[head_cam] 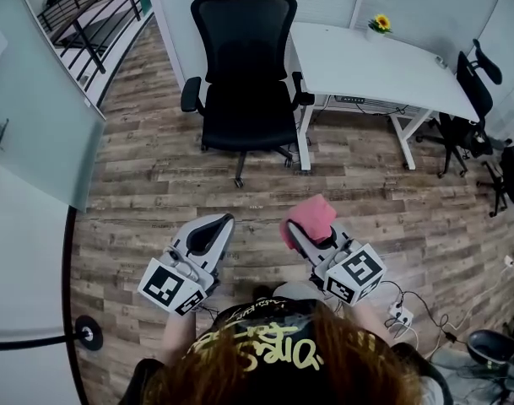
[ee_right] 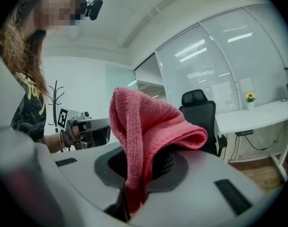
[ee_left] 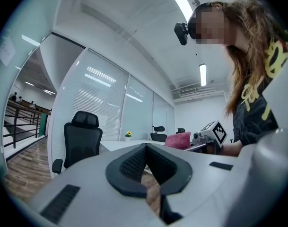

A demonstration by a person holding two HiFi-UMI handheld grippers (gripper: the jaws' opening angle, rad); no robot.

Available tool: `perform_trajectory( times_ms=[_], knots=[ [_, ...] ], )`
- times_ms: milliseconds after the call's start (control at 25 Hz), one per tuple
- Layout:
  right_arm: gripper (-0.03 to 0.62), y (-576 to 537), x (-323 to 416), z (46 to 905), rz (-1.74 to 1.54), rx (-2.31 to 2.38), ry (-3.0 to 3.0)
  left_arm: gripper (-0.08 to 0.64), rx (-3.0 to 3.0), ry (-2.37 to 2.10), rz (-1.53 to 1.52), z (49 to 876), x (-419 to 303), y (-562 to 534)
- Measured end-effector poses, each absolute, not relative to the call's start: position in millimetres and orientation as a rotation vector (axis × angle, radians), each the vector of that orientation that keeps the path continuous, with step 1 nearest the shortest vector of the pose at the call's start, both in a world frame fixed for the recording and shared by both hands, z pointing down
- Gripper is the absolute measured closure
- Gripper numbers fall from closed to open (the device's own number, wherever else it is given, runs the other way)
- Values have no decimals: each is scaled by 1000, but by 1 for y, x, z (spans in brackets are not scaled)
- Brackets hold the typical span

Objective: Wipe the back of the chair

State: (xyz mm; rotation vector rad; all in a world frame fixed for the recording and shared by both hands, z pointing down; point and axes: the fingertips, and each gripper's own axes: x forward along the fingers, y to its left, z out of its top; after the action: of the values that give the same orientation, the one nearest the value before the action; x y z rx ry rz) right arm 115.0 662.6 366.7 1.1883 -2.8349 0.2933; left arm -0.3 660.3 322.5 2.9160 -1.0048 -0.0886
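Ahead: a black office chair stands on the wooden floor at 12 o'clock from the person. Its seat faces them and it is well apart from both grippers.
Backrest: the mesh backrest is upright with a headrest above it, and nothing touches it.
Right gripper: the right gripper is held low at 1 o'clock from the person's head, pointing toward the chair.
Right jaws: clenched on a pink cloth. The cloth rises in a fold above the pads and droops over toward 3 o'clock in the right gripper view.
Left gripper: the left gripper is held at 11 o'clock, beside the right one but not touching it.
Left jaws: the tips are pressed together with nothing between them, as the left gripper view shows.
Desk: a white desk sits at 2 o'clock, just beside the chair's arm.
On the desk: a small sunflower pot stands at its far edge.
Far right: a second chair, also black, stands at 3 o'clock beyond the desk.
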Motion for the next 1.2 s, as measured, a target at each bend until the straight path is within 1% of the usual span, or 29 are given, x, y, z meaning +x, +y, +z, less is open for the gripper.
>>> perform_trajectory(
  times_ms=[200, 600, 840, 1200],
  knots=[
    [534, 661, 116, 373, 286, 1208, -2795, 569, 2946, -976, -3, 332, 3, 661],
    [534, 627, 124, 384, 291, 1189, -2794, 569, 2901, -1028, -30, 338, 0, 631],
    [534, 573, 125, 384, 282, 1158, -2825, 569, 2894, -1084, -17, 337, 0, 582],
    [534, 472, 148, 373, 265, 1110, -2842, 569, 2908, -1120, -29, 323, 23, 485]
  ],
)
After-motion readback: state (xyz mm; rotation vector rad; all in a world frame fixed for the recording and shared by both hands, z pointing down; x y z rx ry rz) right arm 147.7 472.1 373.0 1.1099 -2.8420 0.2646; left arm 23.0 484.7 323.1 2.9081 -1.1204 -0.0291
